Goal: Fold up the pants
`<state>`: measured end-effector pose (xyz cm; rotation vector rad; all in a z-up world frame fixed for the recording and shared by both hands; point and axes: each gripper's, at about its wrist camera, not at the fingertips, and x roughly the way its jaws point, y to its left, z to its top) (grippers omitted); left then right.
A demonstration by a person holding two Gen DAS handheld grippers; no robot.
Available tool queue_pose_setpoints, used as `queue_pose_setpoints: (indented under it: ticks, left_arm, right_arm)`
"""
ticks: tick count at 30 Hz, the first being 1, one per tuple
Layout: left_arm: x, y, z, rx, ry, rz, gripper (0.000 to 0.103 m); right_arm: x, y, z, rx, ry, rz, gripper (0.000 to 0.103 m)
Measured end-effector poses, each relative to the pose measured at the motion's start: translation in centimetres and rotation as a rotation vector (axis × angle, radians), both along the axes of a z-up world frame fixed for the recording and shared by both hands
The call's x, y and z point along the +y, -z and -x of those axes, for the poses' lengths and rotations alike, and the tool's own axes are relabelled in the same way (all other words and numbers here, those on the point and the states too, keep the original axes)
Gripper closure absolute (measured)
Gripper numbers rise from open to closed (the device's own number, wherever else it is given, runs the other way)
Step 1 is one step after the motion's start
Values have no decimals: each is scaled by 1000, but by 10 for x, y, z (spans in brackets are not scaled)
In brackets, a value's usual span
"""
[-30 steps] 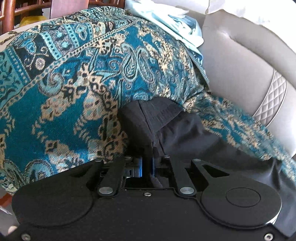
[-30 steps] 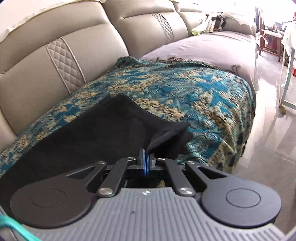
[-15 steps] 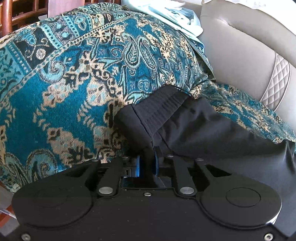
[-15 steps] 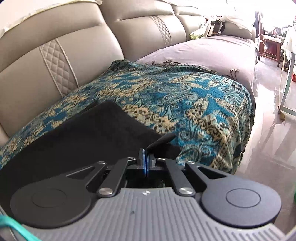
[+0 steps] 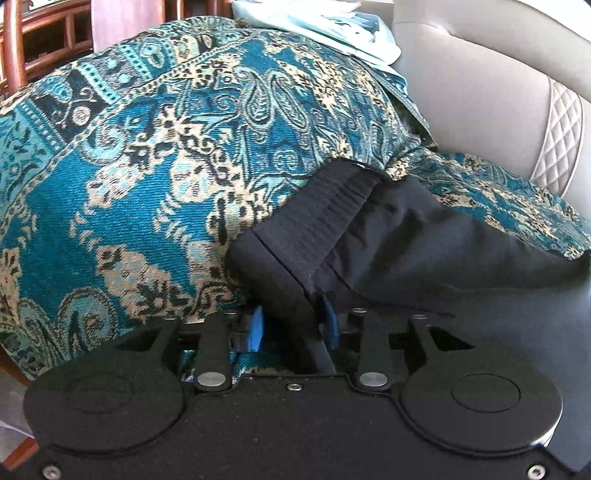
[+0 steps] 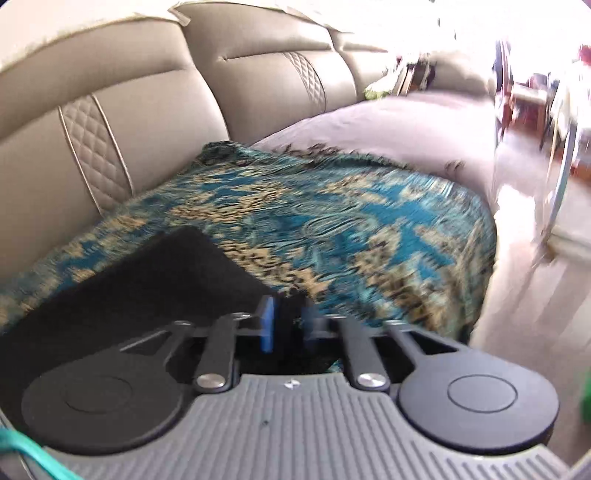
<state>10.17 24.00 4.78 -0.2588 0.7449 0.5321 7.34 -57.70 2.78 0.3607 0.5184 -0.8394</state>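
Tongs of the left gripper [image 5: 293,328] stood spread apart, their blue pads [image 5: 255,329] on either side of a fold of the black pants [image 5: 388,236]; cloth lay between them, but the pads did not press it. The ribbed waistband [image 5: 325,218] rose just ahead of the fingers, tilted up against the patterned teal throw [image 5: 147,155]. From there the dark fabric ran to the right, lying over the throw toward the beige sofa backrest [image 5: 480,103]. Pale blue cloth [image 5: 332,26] was heaped at the top of the throw, and wooden chair rails [image 5: 44,33] showed beyond it at upper left.

The right gripper [image 6: 287,328] was likewise parted, one blue pad [image 6: 266,325] sharp and the other blurred, with a dark edge of the pants [image 6: 147,273] in the gap; contact could not be judged through the blur. The garment lay flat to the left on the throw [image 6: 351,229], which covered the seat below the quilted backrest [image 6: 147,103]. A grey cover [image 6: 388,125] draped the next seat, and pale floor [image 6: 524,302] lay to the right.
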Motion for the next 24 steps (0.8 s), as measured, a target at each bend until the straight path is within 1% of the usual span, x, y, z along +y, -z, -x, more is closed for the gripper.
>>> queue_pose_setpoints:
  ticks: [1,2,3,5,6,8,10,11,13,16,17,18,20,22,24]
  left_arm:
    - [0,-1,2,-4,-3,1,66]
    - [-1,-2,3,-2,-12,-6,58]
    - [-3,-4,5,-2,-20,-21,56]
    - [-8,-11,13,-17,-27,-53,49]
    - [-10,-15,16,-34,-27,-70,46]
    - [-17,-27,25,-91,-41,-107,32]
    - [-26,-40,32,-165,-49,-141,23]
    - [-31,-46,33,-197,-41,-151,20]
    - [-43,-57,33,-245,-2,-164,20]
    - [-72,-64,22,-259,111,-174,21]
    - [-82,-64,17,-260,145,-177,23]
    - [-93,-62,12,-259,180,-180,24]
    - [-119,-56,4,-248,256,-177,32]
    - [-143,-48,-5,-239,318,-162,33]
    - [-165,-39,-14,-231,366,-138,33]
  right_arm:
    - [0,0,1,17,4,17,45]
    - [-1,0,3,20,1,25,41]
    - [-1,-2,7,16,0,32,38]
    - [2,-7,16,-8,2,57,25]
    - [4,-11,20,-25,0,77,22]
    - [13,-19,27,-70,-16,122,11]
    - [22,-27,30,-121,-46,155,9]
    - [28,-30,29,-142,-59,155,8]
    - [40,-37,23,-175,-100,159,6]
    - [65,-47,4,-209,-194,161,2]
    - [76,-49,-3,-216,-236,167,1]
    - [89,-51,-11,-220,-280,176,0]
    - [118,-56,-30,-228,-378,200,0]
    - [149,-59,-47,-232,-480,216,0]
    - [182,-59,-63,-236,-576,211,0]
